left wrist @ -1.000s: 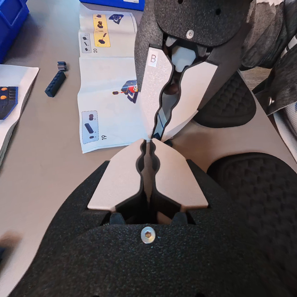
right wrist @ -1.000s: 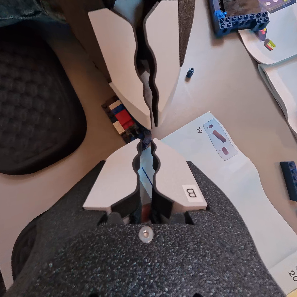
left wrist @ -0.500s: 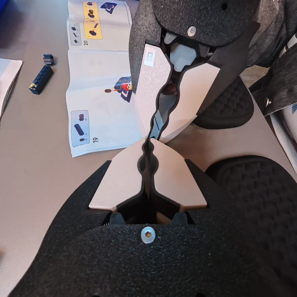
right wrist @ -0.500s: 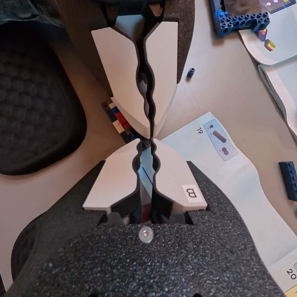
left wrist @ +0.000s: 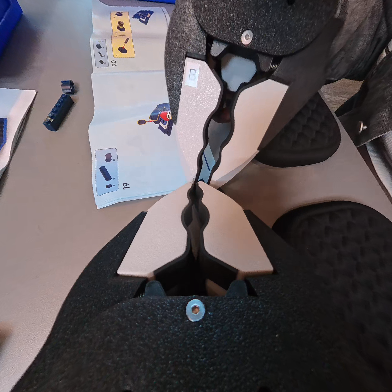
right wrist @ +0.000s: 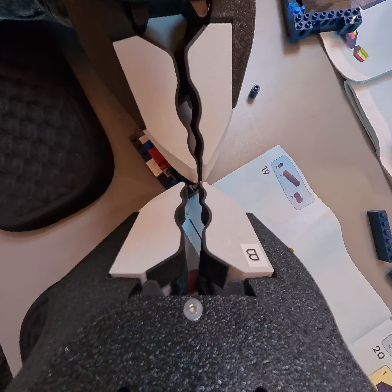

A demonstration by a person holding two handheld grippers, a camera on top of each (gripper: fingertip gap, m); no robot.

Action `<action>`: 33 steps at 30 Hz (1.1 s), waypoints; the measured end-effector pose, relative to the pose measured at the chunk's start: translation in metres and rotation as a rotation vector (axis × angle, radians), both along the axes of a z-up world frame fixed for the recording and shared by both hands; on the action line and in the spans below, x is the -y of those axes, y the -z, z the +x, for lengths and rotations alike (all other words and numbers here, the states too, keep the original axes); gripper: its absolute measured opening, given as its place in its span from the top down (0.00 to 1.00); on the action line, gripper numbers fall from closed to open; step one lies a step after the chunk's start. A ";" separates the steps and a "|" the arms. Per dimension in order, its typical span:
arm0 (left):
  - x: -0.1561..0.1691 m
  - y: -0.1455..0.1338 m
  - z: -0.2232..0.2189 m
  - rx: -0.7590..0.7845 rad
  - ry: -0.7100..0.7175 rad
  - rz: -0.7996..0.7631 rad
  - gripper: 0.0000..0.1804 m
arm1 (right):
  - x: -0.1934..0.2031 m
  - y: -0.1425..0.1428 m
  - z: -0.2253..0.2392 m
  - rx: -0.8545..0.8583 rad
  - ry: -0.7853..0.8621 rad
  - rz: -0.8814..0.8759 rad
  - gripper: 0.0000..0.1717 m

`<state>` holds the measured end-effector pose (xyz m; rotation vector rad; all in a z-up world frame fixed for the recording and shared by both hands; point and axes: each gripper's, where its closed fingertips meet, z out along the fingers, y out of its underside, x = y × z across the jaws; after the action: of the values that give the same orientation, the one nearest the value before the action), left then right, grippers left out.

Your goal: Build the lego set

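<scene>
1. Fingertips of the right gripper (right wrist: 193,186) stand a narrow slit apart, and a small dark blue piece (right wrist: 193,188) sits pinched between them. It is too small to tell its exact shape.
2. Left gripper (left wrist: 195,186) points straight at the right one from the opposite side. Its fingers are pressed fully together, and their tips meet the right gripper's tips nose to nose at that piece. Whether they grip any of it cannot be told.
3. Both grippers lean downward toward the grey table (left wrist: 46,212), forming a shallow peak where the tips meet.
4. An open instruction booklet (left wrist: 135,161) lies beneath the right gripper's fingers and spreads to the left of the left gripper's tips.
5. A small brick build (right wrist: 152,157) in red, white, blue and black lies under the left gripper's fingers.
6. Far left of the left gripper's fingers lie a long dark blue brick (left wrist: 58,112) and a small dark clip piece (left wrist: 67,86).
7. A tiny dark round stud (right wrist: 254,91) lies beyond and right of the right gripper's tips.
</scene>
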<state>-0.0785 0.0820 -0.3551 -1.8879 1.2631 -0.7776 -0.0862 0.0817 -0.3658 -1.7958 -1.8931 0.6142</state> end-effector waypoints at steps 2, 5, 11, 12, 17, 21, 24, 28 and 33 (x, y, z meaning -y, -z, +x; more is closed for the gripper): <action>0.001 0.000 0.000 0.000 -0.005 -0.001 1.00 | 0.000 0.000 0.000 0.009 0.002 0.006 0.94; 0.001 0.000 -0.001 0.003 0.000 0.007 1.00 | 0.001 0.000 -0.001 0.019 0.004 0.018 0.95; 0.001 0.000 -0.001 -0.002 0.003 0.036 1.00 | 0.001 0.001 -0.001 0.026 0.002 0.047 0.95; 0.002 0.000 -0.001 -0.002 0.003 0.037 1.00 | 0.002 0.000 -0.001 0.018 -0.003 0.042 0.95; 0.008 0.022 -0.007 -0.167 0.057 0.044 1.00 | -0.001 -0.008 0.000 -0.099 0.020 -0.117 0.90; 0.002 -0.017 -0.003 -0.038 0.031 0.115 1.00 | 0.000 -0.014 0.003 -0.166 0.007 -0.164 0.94; -0.008 -0.033 -0.024 -0.066 -0.041 0.208 1.00 | 0.000 -0.015 0.004 -0.180 -0.004 -0.197 0.93; 0.003 -0.041 -0.042 -0.051 -0.069 0.248 0.93 | 0.001 -0.024 0.019 -0.219 -0.072 -0.198 0.91; 0.041 -0.033 -0.037 -0.074 0.043 0.119 0.79 | 0.008 -0.007 0.031 -0.141 -0.104 -0.160 0.89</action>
<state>-0.1158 0.0414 -0.3217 -1.8130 1.3697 -0.6449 -0.0550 0.0740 -0.3583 -1.7066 -1.8964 0.9285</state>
